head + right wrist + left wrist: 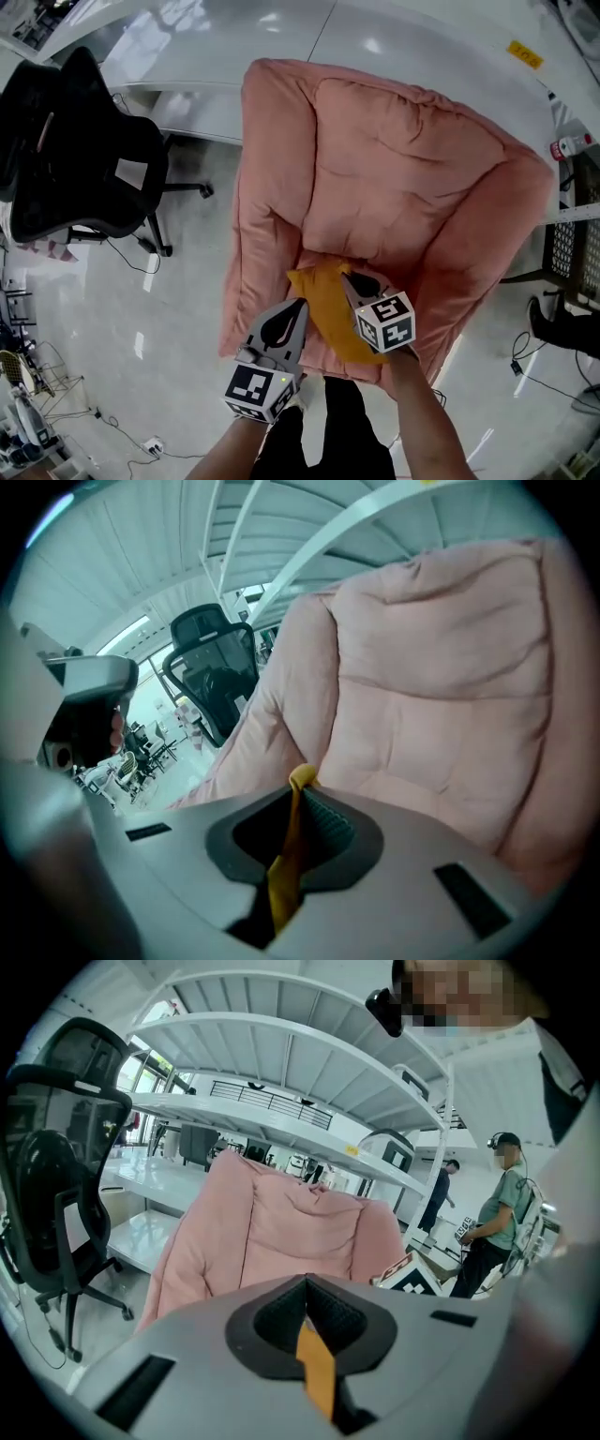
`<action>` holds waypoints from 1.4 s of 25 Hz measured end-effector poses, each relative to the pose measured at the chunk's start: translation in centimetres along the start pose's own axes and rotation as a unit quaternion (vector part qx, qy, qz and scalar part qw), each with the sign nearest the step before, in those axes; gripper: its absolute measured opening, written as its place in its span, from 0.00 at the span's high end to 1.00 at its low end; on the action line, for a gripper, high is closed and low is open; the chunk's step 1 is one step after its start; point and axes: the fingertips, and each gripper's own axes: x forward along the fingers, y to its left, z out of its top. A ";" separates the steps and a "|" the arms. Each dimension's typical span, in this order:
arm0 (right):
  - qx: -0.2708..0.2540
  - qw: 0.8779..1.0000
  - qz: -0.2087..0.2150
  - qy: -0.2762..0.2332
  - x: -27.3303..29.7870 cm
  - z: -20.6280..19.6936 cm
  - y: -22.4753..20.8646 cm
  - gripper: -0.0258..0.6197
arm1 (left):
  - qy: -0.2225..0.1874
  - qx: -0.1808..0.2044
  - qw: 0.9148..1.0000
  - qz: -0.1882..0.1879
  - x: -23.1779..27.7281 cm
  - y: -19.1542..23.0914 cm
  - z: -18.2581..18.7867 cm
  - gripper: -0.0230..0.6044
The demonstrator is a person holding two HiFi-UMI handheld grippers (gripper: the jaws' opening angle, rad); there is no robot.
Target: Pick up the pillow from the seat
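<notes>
A yellow pillow lies at the front of the pink padded seat, between my two grippers. My left gripper pinches the pillow's near left edge; in the left gripper view a strip of yellow fabric shows between the closed jaws. My right gripper grips the pillow's top right edge, and in the right gripper view a yellow fold sticks up between its closed jaws. The grippers hide much of the pillow.
A black office chair stands left of the seat. White shelving runs behind it. A metal rack and cables are at the right. In the left gripper view, a person in a green shirt stands at the far right.
</notes>
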 end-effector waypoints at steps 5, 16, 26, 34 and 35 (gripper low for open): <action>-0.023 0.997 -0.040 -0.065 -6.3 2.9 3.1 0.93 | -0.025 0.010 1.000 -0.012 -3.2 -0.9 2.2 0.96; -0.032 0.971 -0.126 -0.200 -21.8 11.6 9.5 0.93 | -0.091 0.011 0.995 -0.028 -13.4 -3.4 10.9 0.96; -0.049 0.947 -0.180 -0.260 -33.9 19.3 15.9 0.93 | -0.141 0.017 0.988 -0.064 -21.3 -6.4 19.2 0.96; -0.079 0.932 -0.206 -0.289 -39.4 22.5 20.9 0.93 | -0.170 0.043 0.981 -0.082 -27.1 -8.4 24.3 0.96; -0.081 0.931 -0.206 -0.291 -39.8 22.7 21.4 0.93 | -0.172 0.044 0.981 -0.082 -27.7 -8.5 24.6 0.96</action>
